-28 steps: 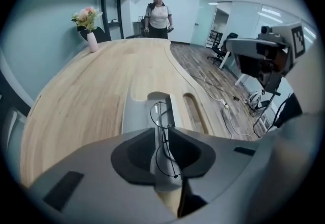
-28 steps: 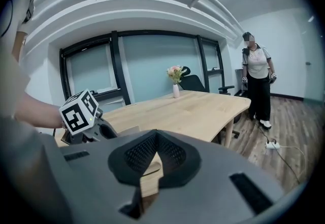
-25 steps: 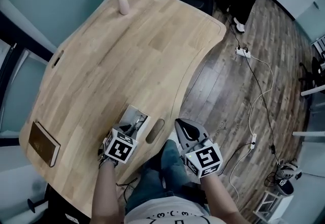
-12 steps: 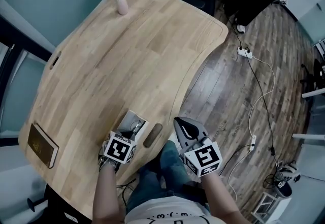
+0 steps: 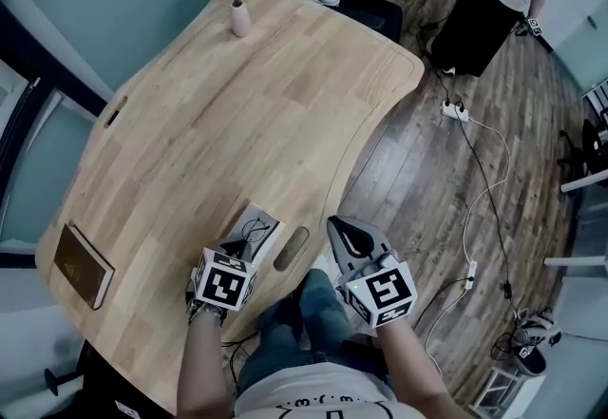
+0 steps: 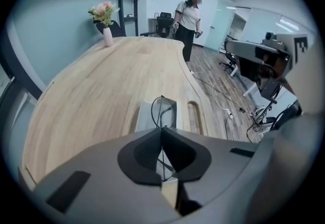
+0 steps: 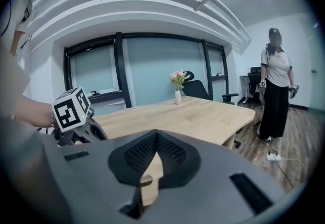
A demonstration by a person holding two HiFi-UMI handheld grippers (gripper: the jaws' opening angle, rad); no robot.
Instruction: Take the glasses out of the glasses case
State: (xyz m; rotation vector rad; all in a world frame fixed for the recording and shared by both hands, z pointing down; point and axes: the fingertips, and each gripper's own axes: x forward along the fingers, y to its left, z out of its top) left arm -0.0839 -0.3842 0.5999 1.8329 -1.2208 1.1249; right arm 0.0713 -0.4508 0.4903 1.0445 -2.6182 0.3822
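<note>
1. Glasses (image 6: 162, 112): we have their thin wire frame pinched in our left gripper (image 6: 162, 129), its jaws closed tight on it.
2. They hang over the open grey case (image 5: 269, 218) at the table's (image 5: 237, 104) near edge, beside a slot (image 5: 291, 247).
3. Our right gripper (image 7: 156, 134) is closed and empty, off that edge.

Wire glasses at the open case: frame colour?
Black. The thin wire-framed glasses show best in the left gripper view.

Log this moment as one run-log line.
left gripper: shut on thin black wire-frame glasses | glasses: at open pale grey glasses case on light wooden table | right gripper: shut, empty
</note>
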